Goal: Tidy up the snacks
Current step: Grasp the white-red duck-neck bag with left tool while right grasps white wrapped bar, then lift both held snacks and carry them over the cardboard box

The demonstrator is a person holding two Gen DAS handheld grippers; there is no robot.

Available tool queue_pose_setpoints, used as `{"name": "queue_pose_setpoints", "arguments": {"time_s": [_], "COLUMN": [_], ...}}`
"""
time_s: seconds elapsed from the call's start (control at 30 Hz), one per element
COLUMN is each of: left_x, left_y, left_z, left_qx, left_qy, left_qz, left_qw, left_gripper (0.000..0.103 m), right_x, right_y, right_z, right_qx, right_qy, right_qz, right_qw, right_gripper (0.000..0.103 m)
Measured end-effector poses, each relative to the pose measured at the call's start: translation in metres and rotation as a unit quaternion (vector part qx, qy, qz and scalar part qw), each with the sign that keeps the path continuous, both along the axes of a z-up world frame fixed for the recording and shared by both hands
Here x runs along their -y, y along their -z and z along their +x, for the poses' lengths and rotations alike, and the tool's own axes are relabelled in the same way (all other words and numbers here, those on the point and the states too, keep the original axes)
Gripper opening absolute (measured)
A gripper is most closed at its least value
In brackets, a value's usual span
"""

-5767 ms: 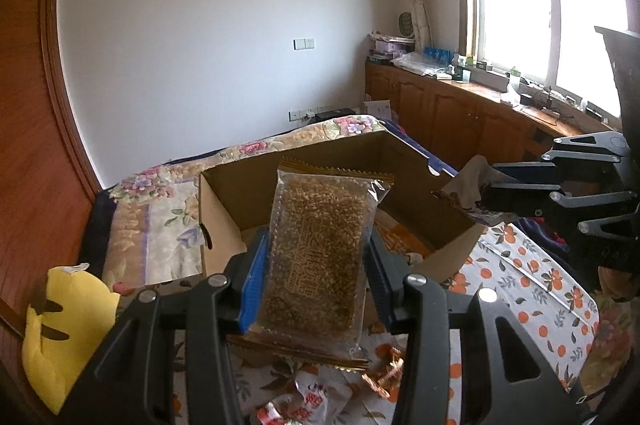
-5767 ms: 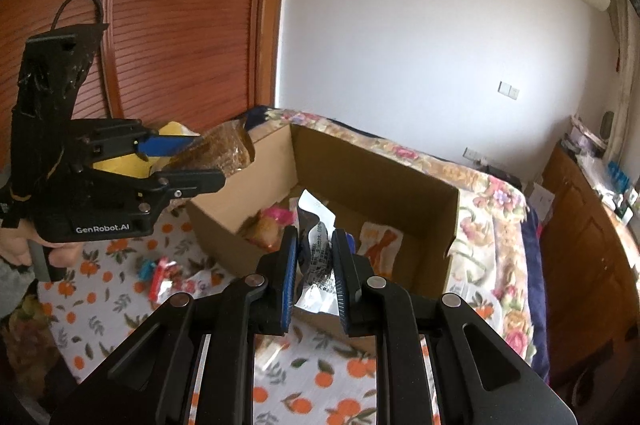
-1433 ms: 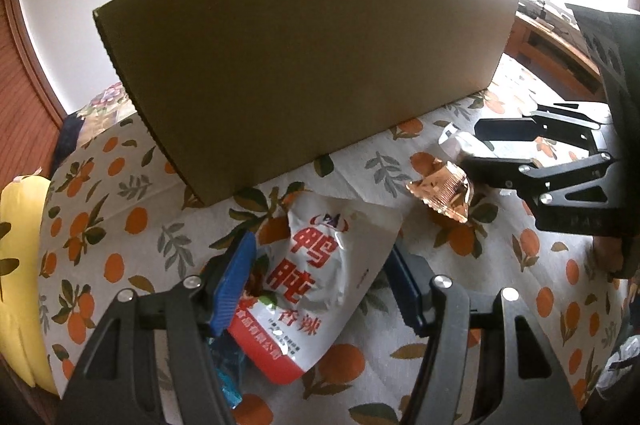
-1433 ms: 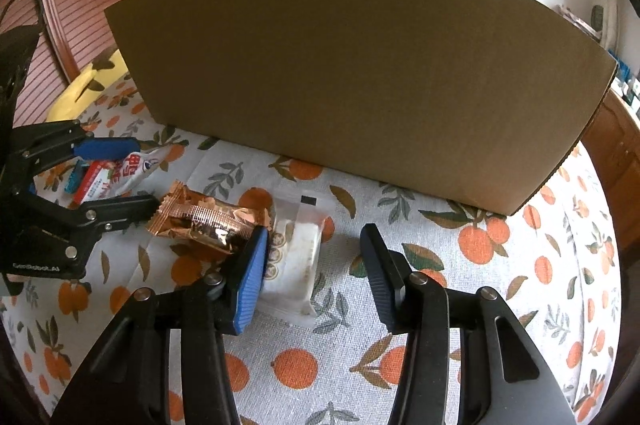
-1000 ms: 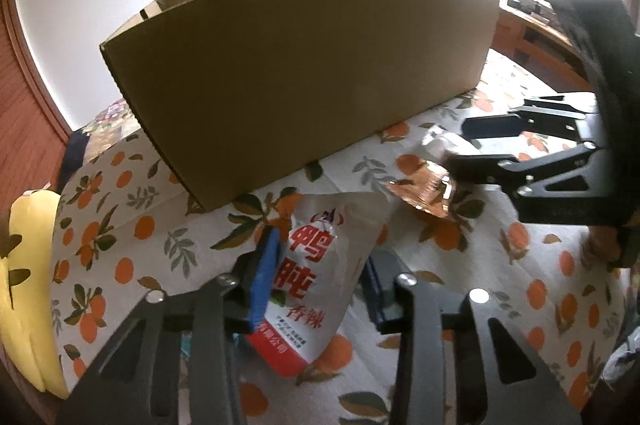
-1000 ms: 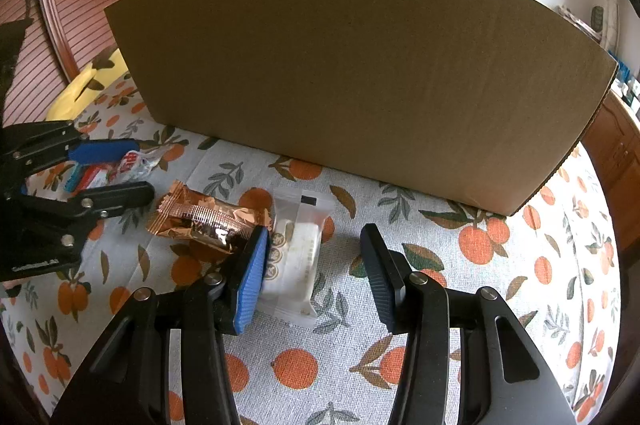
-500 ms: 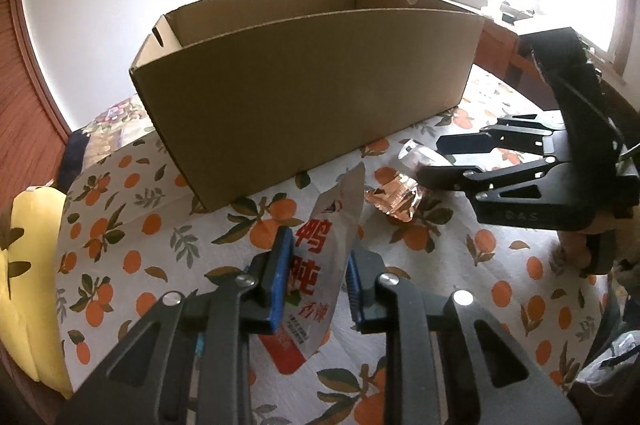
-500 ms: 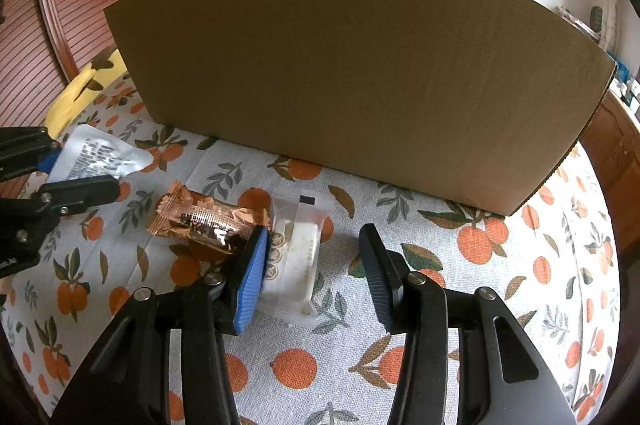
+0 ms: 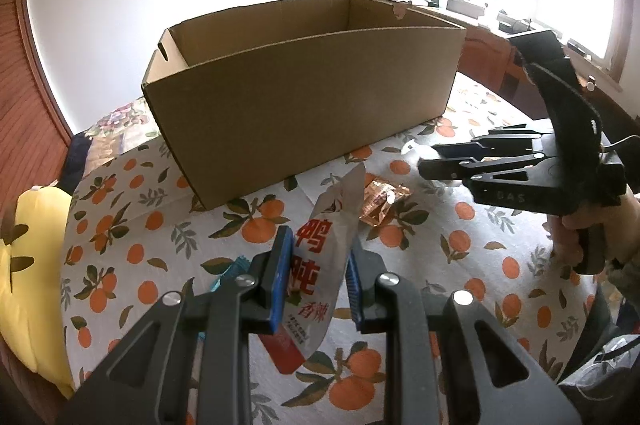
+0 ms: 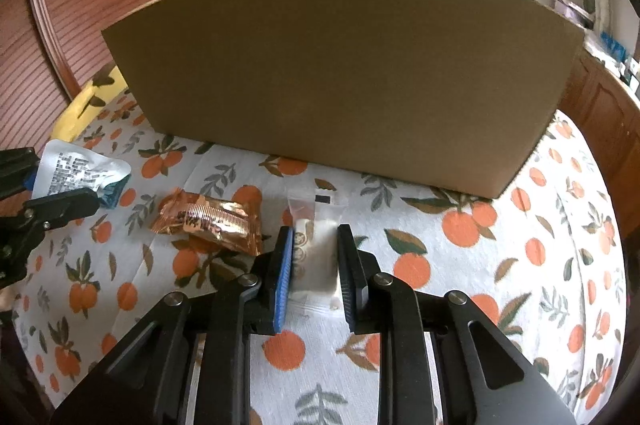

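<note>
Left tool (image 9: 318,279), its blue-padded jaws nearly closed, grips a silver foil snack pouch with red printed characters (image 9: 320,265) and holds it clear of the orange-patterned tablecloth (image 9: 132,225) that covers the worktop. Compared with a second ago, when the pouch lay flat on the cloth between wider jaws, it now stands upright in the grip and is lifted. Right tool (image 10: 312,265) has just been closing: its jaws, wide apart half a second ago, now press on both sides of a small white plastic-wrapped snack (image 10: 316,253), which appears to rest on the cloth, not yet raised. A crinkled copper-coloured foil packet (image 10: 208,221) lies loose just left of that white snack, between the two tools. A blue wrapper (image 9: 232,271) lies on the cloth under the left tool. The large open brown cardboard box (image 9: 304,93) stands toward the far edge of the worktop, behind all the snacks; its inside is only partly visible, and no contents can be made out. A yellow cushion (image 9: 24,265) lies beyond the left edge.

Judgement: both hands have now secured a snack, so the next step is probably to carry them over the box's near wall and release them inside. The copper packet and blue wrapper remain to be collected.
</note>
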State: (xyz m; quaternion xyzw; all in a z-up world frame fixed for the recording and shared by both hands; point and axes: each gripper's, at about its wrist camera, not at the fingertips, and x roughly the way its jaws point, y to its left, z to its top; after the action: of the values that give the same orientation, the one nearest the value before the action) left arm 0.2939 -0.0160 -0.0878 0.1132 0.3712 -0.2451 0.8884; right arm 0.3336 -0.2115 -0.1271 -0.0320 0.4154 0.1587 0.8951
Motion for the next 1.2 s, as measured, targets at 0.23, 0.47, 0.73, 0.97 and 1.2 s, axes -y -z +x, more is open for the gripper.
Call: {"name": "queue_pose_setpoints", "arguments": {"time_s": [0.23,0.47,0.73,0.97,1.2], "left_x": [0.004,0.016,0.03,0.04,0.043], "left_y": [-0.011,-0.03,-0.058,-0.081,-0.1], "left_z": [-0.008,-0.025,-0.046,-0.063,-0.07], "left_qx": [0.01,0.028,0.053,0.073,0.092], "left_qy": [-0.005,-0.005,-0.002,-0.001,-0.005], "left_qz": [-0.007,-0.011,-0.015,-0.017,-0.024], "left_qw": [0.9999,0.9995,0.9985,0.9972,0.9955], "left_gripper": [0.023,0.023,0.023,0.023,0.023], "right_x": [0.019,0.037,0.052,0.062,0.065], "right_y": [-0.023,-0.044,-0.062,-0.08,-0.096], "right_z": [-0.021,-0.044,-0.071,-0.091,-0.102], "right_qx": [0.021,0.038,0.058,0.073,0.089], "right_qy": [0.005,0.018,0.024,0.026,0.024], "right_qz": [0.004,0.01,0.011,0.02,0.024], "right_qw": [1.0,0.999,0.998,0.997,0.995], "right_gripper": [0.019,0.019,0.019,0.019,0.019]}}
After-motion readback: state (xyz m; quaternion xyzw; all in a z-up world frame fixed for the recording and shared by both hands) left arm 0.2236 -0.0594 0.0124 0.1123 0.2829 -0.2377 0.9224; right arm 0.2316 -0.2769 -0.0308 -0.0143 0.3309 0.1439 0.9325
